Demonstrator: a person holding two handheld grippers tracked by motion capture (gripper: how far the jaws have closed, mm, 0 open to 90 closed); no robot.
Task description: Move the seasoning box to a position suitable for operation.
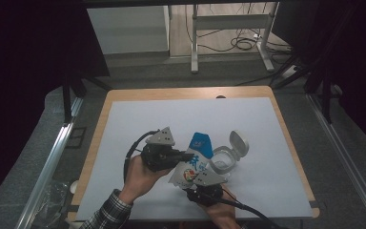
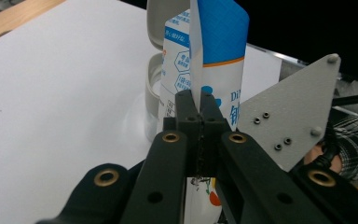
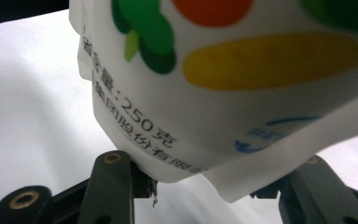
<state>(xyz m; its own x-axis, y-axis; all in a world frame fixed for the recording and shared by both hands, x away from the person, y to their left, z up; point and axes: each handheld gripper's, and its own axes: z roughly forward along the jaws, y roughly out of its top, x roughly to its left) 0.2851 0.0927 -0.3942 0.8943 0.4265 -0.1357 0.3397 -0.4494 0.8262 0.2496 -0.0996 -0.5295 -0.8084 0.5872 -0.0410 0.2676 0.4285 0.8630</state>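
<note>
Jaws of my left gripper (image 1: 183,156) clamped on pouch (image 1: 196,160) seam; right gripper (image 1: 205,183) half-open, bag bottom between, grip unclear. Risk: pouch slips, spills beside open container (image 1: 224,160).

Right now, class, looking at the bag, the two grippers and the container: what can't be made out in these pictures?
- Container contents: high view, too small and dim.
- Bag top and sides: right gripper view, cut off by the frame edges.
- Bag's small print: left gripper view, too small.
- Right gripper jaws: high view, under its grey plate.

Grey floor (image 1: 314,143), metal frame legs (image 1: 194,43), cables (image 1: 240,43)
</note>
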